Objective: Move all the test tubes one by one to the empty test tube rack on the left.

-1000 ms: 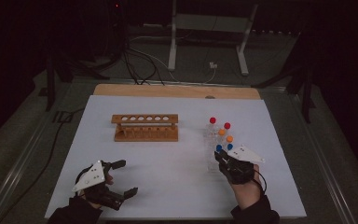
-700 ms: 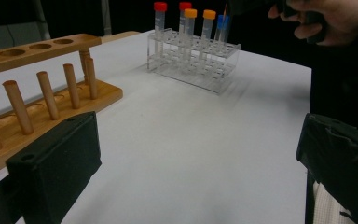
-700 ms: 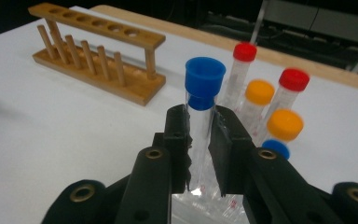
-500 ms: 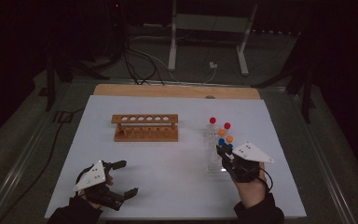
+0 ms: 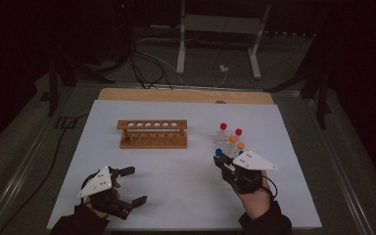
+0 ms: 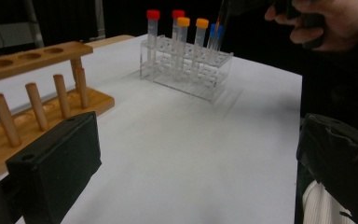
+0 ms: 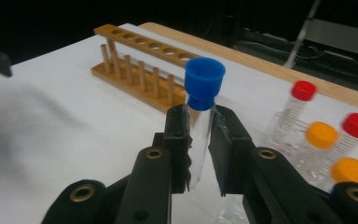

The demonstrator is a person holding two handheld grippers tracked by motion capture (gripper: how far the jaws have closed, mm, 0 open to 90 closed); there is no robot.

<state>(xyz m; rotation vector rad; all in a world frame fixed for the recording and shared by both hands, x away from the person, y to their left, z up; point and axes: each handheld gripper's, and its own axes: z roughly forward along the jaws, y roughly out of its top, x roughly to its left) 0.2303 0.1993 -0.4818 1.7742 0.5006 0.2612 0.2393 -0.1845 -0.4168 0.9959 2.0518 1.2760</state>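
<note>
One blue-capped tube in the right tool

Two black jaws of the right tool squeeze a clear tube with a blue cap. The tube stands almost straight up between them, at the near-left corner of the clear plastic rack. Red-capped tubes and orange-capped tubes stand in that rack. The left tool rests low on the white surface with its jaws wide apart and nothing in them. The wooden rack sits farther back, with open holes on top.

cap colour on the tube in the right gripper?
Blue cap on the tube; clearest in the right gripper view.
</note>
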